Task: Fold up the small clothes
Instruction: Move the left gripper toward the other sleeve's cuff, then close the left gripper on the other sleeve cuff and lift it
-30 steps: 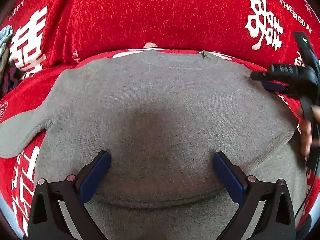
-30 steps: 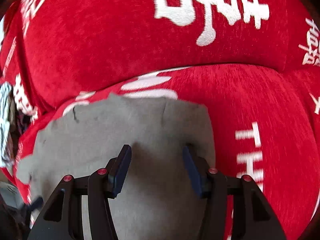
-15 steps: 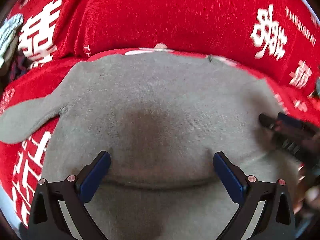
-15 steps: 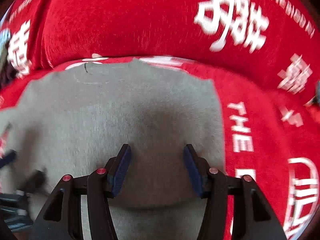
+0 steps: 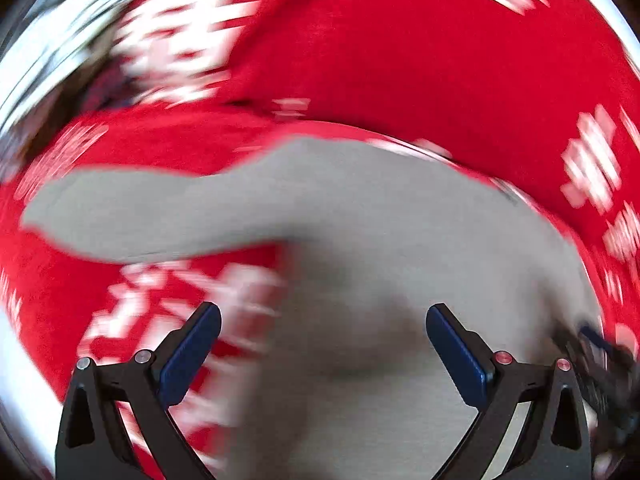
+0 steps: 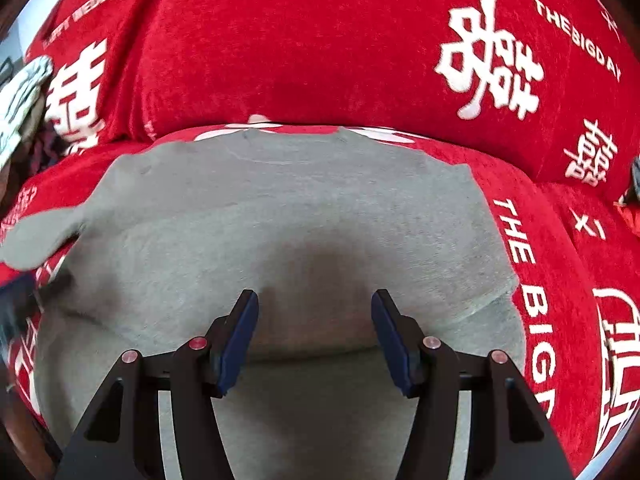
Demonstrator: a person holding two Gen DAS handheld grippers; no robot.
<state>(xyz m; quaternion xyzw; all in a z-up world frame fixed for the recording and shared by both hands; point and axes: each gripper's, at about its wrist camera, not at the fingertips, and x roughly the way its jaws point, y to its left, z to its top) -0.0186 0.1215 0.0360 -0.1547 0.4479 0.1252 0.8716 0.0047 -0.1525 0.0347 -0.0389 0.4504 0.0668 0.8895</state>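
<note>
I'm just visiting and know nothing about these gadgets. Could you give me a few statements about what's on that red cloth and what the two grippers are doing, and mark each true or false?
1. The sweater is grey. True.
2. It lies on a red cover printed with white characters. True.
3. The right gripper is clamped on a sleeve. False: its fingers stand apart over the sweater's body, holding nothing.
4. The left sleeve is folded across the chest. False: it sticks out sideways onto the cover.
5. The left gripper is open. True.
6. The left wrist view is sharp. False: it is blurred.
</note>
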